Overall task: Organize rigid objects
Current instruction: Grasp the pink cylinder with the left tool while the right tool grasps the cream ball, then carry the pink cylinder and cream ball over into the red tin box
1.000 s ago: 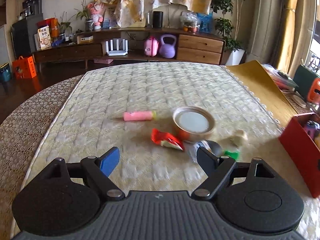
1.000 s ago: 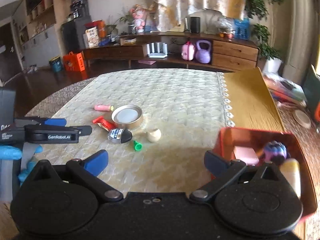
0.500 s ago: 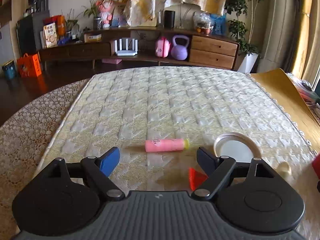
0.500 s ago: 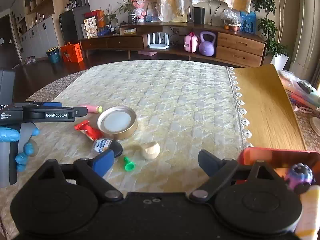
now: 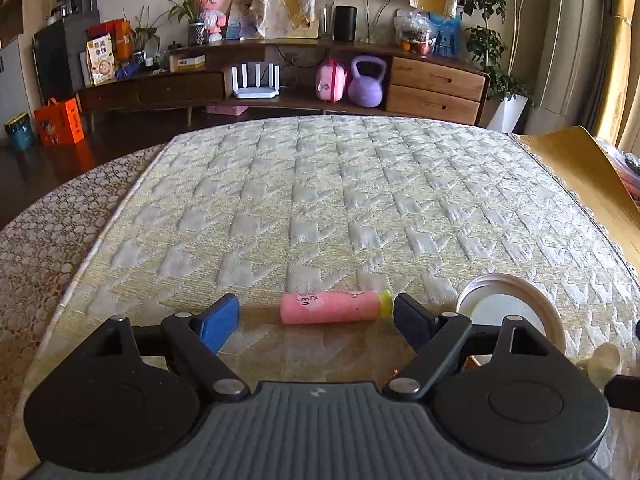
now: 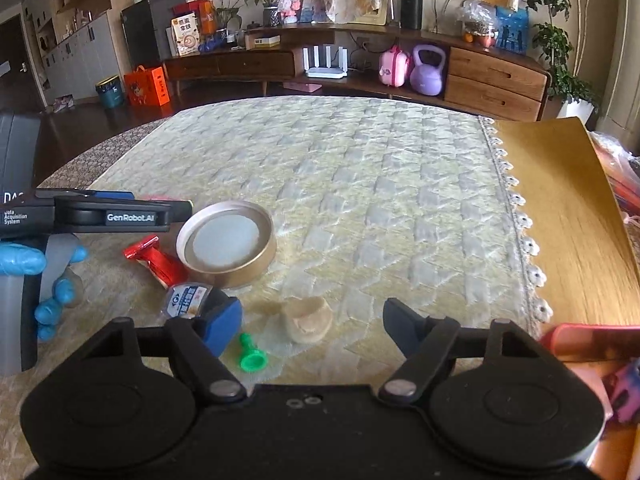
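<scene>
The left gripper (image 5: 316,316) stands open, with the pink tube (image 5: 330,307) lying on the counter (image 5: 360,184) between and just ahead of its fingertips, touched by neither. The tube's long axis runs crosswise, from one fingertip toward the other, yellow cap toward the right one. So the jaws would close on its ends, not its sides; I judge a turn of the wrist would give a surer hold. The round tin (image 5: 510,312) sits just right of the tube.

The right gripper (image 6: 312,326) is open too, its jaws having just been closing with nothing pressed between them. A cream-coloured shell-like piece (image 6: 308,320) lies between its fingertips, so the right hand is nearer that one. A green peg (image 6: 252,356) lies just left of the piece, and the red box (image 6: 592,338) is to its right.
</scene>
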Tool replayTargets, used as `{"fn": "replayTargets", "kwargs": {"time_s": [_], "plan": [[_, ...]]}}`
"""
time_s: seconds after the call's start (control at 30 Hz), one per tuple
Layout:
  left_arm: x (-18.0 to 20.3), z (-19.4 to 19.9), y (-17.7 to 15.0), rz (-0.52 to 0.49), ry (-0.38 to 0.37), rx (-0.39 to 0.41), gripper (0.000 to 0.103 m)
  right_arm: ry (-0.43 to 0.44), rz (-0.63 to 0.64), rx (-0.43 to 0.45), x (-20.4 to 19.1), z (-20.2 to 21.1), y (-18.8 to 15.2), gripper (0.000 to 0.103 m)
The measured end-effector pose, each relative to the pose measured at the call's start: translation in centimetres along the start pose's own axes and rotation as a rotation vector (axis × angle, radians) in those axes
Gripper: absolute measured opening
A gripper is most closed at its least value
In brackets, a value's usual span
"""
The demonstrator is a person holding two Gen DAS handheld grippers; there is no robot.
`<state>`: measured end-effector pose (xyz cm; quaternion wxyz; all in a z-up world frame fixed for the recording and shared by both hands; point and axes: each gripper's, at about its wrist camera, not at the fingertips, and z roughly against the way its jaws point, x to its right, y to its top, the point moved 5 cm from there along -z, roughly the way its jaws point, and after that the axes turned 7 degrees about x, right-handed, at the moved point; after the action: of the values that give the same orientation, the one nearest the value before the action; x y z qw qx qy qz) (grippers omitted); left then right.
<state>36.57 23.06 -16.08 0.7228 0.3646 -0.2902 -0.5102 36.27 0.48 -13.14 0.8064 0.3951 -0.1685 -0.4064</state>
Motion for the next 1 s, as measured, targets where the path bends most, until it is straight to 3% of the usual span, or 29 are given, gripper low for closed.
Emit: {"fn": "replayTargets", "kwargs": {"time_s": [0.33, 0.4, 0.5, 0.6, 1.0], "plan": [[0.8, -0.1, -0.2, -0.034, 0.016, 0.024, 0.084, -0.022, -0.042, -0.028, 0.4, -1.5, -0.9, 0.052], [0.9, 0.0, -0.3, -0.044, 0.021, 0.031, 0.079, -0.029, -0.046, -0.024, 0.4, -1.6, -0.9, 0.049], [1.0, 0.3, -0.3, -0.049, 0.011, 0.04, 0.062, -0.037, -0.049, -0.018, 0.4, -1.6, -0.8, 0.038], [1.1, 0.4, -0.3, -0.05, 0.012, 0.039, 0.06, -0.048, -0.045, -0.013, 0.4, -1.5, -0.7, 0.028], [0.5, 2.1, 0.4, -0.025, 0.037, 0.026, 0.06, -0.067, -0.056, 0.022, 0.6, 1.0, -0.2, 0.027]]}}
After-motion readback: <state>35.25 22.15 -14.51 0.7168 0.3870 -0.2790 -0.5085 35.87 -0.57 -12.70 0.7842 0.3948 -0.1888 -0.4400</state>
